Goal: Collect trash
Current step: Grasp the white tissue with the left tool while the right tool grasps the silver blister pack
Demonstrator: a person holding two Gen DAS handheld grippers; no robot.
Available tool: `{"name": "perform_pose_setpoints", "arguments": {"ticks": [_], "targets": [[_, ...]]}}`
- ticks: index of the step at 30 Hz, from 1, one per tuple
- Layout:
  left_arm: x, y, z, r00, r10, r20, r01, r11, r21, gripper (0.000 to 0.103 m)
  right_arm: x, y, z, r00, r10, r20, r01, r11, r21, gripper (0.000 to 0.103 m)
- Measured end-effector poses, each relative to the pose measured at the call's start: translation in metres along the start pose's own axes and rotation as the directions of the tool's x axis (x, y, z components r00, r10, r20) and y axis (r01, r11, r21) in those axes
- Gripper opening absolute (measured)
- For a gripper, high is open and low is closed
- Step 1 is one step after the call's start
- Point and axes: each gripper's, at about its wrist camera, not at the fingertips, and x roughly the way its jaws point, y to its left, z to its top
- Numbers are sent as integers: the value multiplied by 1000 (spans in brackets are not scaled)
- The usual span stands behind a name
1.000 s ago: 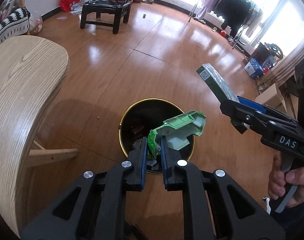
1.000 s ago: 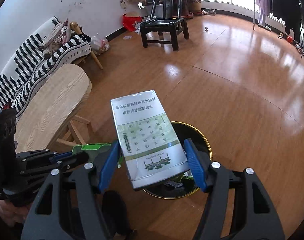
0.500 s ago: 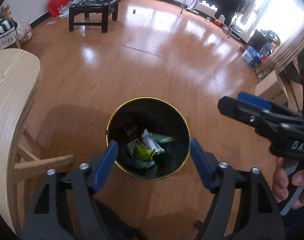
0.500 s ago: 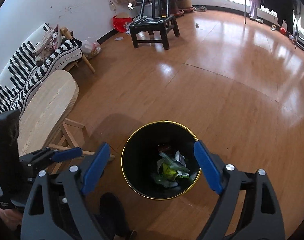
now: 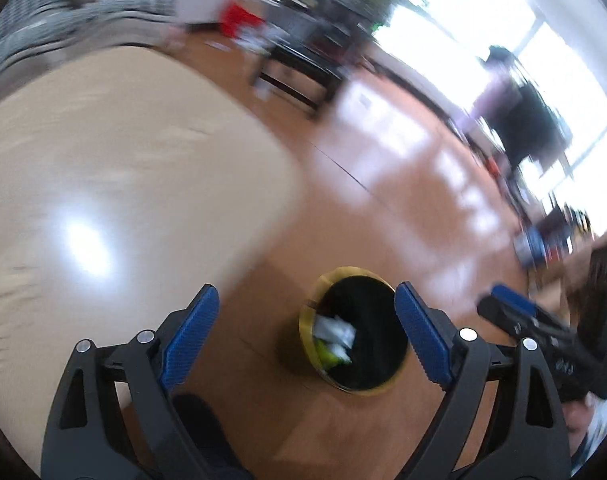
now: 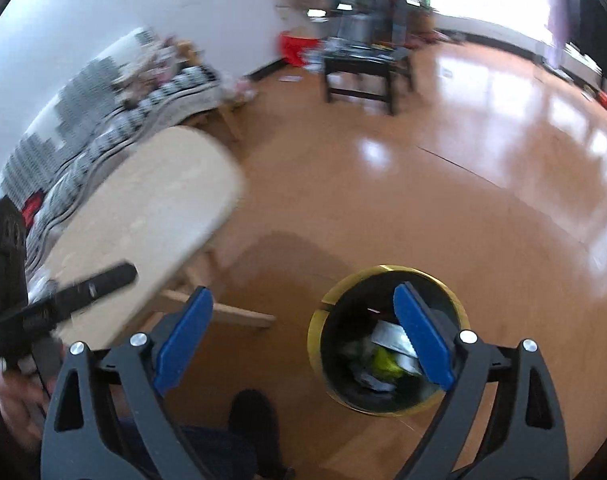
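Observation:
A black bin with a gold rim [image 5: 391,292] stands on the wooden floor and also shows in the right wrist view [image 6: 383,270]. White and green wrappers [image 5: 335,338] lie inside it; the right wrist view shows them too [image 6: 391,354]. My left gripper [image 5: 303,336] is open and empty, above the bin. My right gripper [image 6: 299,338] is open and empty, above and left of the bin. Both views are blurred by motion.
A light wooden table [image 5: 103,184] stands left of the bin, also in the right wrist view [image 6: 151,216]. A dark chair [image 6: 367,64] stands far across the floor. A striped sofa [image 6: 95,128] is behind the table. My shoe [image 6: 249,416] is near the bin.
Both grippers opened and dropped their wrappers into the bin. They have since risen and swung left, toward the table.

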Motion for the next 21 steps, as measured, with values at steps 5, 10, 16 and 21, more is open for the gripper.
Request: {"name": "perform_pose_setpoints", "arguments": {"ticks": [5, 10, 16, 21], "targets": [[-100, 113, 5, 988, 102, 115, -83, 984, -158, 87, 24, 124, 16, 989, 141, -36, -146, 972, -184, 89], [-181, 206, -45, 916, 373, 149, -346, 921, -178, 89, 44, 268, 6, 955, 274, -116, -297, 876, -380, 89], [-234, 301, -108, 845, 527, 90, -485, 827, -285, 89, 65, 399, -20, 910, 349, -222, -413, 738, -534, 89], [-240, 351, -109, 849, 524, 66, -461, 796, -393, 89, 92, 471, -47, 896, 340, -285, -443, 662, -604, 89]]}}
